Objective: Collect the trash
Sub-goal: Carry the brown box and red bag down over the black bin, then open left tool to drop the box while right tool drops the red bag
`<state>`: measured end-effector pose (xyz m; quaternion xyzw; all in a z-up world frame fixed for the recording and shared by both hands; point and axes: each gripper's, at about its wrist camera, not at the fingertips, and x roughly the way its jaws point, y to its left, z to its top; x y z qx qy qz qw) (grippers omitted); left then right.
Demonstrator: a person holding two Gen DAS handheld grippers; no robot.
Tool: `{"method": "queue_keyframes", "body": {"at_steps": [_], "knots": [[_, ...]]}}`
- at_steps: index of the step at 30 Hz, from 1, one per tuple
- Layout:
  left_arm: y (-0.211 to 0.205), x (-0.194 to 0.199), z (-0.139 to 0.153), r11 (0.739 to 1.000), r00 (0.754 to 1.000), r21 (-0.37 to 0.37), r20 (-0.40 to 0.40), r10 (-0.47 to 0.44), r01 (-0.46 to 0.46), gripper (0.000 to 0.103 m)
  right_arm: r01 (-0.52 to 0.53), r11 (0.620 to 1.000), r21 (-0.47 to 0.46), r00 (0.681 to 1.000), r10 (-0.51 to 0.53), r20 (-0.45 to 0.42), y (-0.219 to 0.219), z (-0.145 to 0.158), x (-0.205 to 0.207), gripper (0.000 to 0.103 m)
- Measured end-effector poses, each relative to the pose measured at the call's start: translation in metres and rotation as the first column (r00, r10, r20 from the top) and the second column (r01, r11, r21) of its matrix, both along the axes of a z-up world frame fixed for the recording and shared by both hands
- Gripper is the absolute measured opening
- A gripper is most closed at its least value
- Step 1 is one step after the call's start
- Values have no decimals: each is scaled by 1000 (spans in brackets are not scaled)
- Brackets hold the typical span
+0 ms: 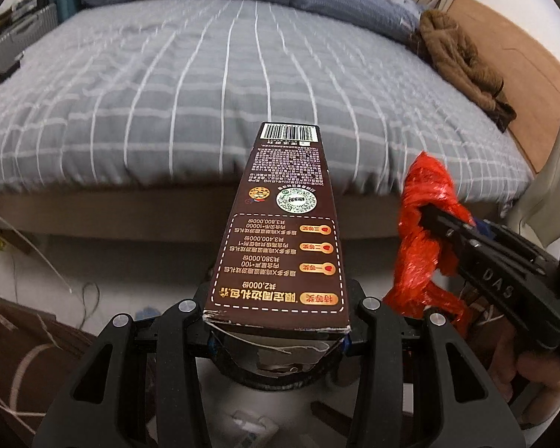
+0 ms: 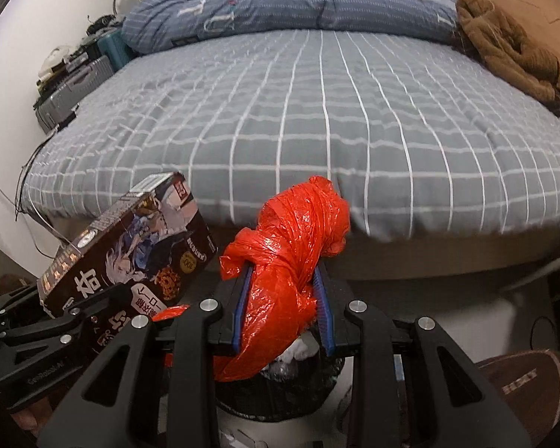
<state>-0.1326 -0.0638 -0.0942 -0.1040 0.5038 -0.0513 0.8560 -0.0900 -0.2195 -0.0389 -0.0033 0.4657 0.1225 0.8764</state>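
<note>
My left gripper point(image 1: 276, 336) is shut on a long brown snack box point(image 1: 280, 239), which sticks out forward towards the bed; the box also shows at the left of the right wrist view point(image 2: 130, 246). My right gripper point(image 2: 283, 306) is shut on a crumpled red plastic bag point(image 2: 291, 257), seen at the right of the left wrist view point(image 1: 425, 231) too. Both are held above a black trash bin point(image 2: 280, 392) lined with a dark bag and holding white scraps, just below the grippers.
A bed with a grey checked cover point(image 2: 317, 119) fills the view ahead. A blue duvet point(image 2: 280, 3) and a brown coat point(image 2: 511, 48) lie on it. Suitcases point(image 2: 71, 86) stand at the left wall. Cables point(image 1: 48, 261) trail on the floor.
</note>
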Motion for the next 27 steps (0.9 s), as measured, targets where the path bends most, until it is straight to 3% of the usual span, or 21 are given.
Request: {"method": "queue_keyframes", "body": {"at_steps": [12,27], "knots": [[-11,24,-55,1000,992,-3,-123,-29,28,43,6,998,-57,995,-11,-99,-11,-47,20,29],[-49,44,-87,995,973,-14,-205,-101,101,45,54,997,-62,986,-63,-156,-50,-71,28,29]]}}
